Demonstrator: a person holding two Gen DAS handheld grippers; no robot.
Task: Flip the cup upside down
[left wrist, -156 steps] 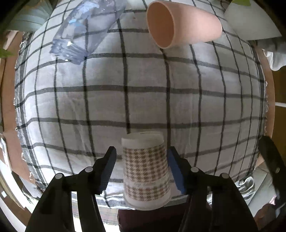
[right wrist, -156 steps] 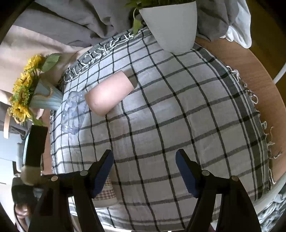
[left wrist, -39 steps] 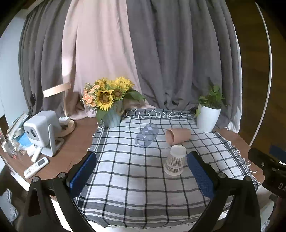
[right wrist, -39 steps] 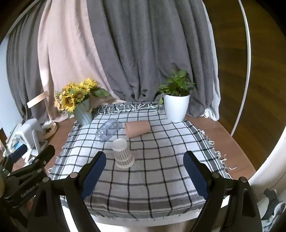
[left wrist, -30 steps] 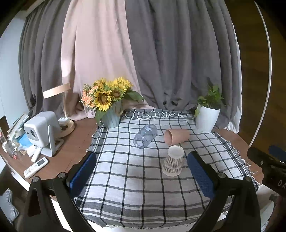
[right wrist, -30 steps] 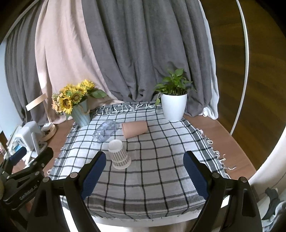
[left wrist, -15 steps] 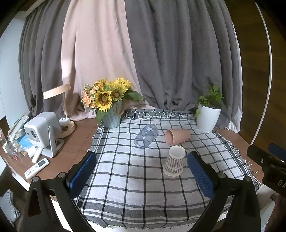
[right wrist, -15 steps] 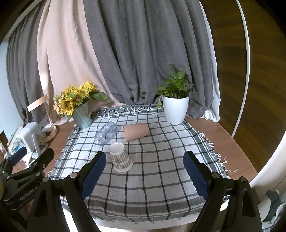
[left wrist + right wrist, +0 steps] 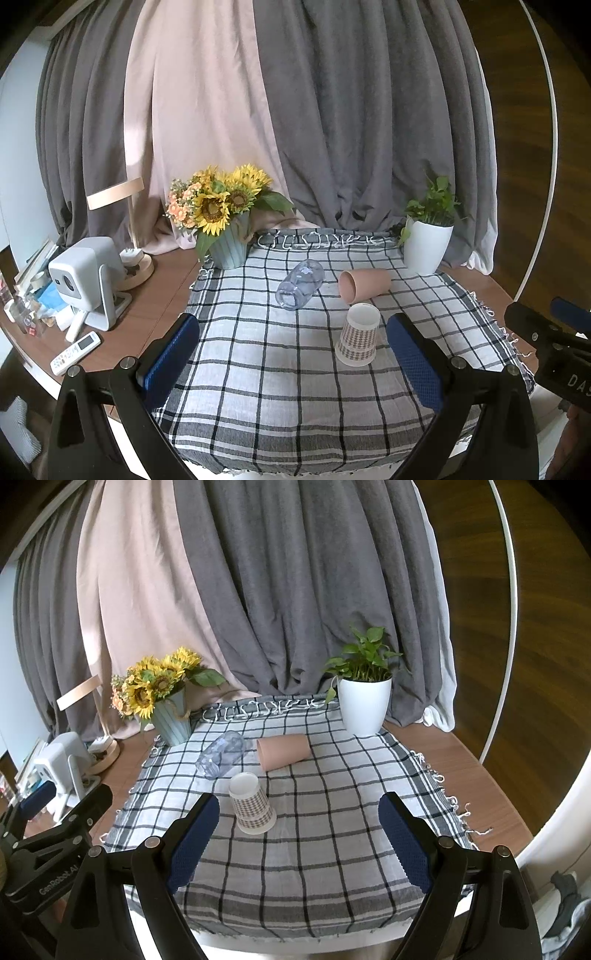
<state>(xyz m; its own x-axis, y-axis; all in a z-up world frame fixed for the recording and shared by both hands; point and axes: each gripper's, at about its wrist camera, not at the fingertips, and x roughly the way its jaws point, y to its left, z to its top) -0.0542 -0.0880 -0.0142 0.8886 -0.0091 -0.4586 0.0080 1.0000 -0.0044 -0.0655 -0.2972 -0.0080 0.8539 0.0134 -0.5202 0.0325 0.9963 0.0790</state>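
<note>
A houndstooth paper cup (image 9: 358, 335) stands upside down, base up, on the checked tablecloth (image 9: 280, 373); it also shows in the right wrist view (image 9: 251, 804). My left gripper (image 9: 291, 354) is open and empty, pulled back near the table's front edge, well short of the cup. My right gripper (image 9: 297, 834) is open and empty too, held back at the front edge. The left gripper's body shows at the left of the right wrist view (image 9: 55, 834).
A pink cup (image 9: 364, 286) and a clear plastic bottle (image 9: 300, 283) lie on their sides behind the paper cup. A sunflower vase (image 9: 225, 225) stands back left, a white plant pot (image 9: 427, 243) back right. A projector (image 9: 83, 277) and remote (image 9: 75, 352) sit left.
Five seconds ago my left gripper stood around the upturned paper cup, close to the cloth. Both grippers have since drawn far back and hold nearly still over the last second.
</note>
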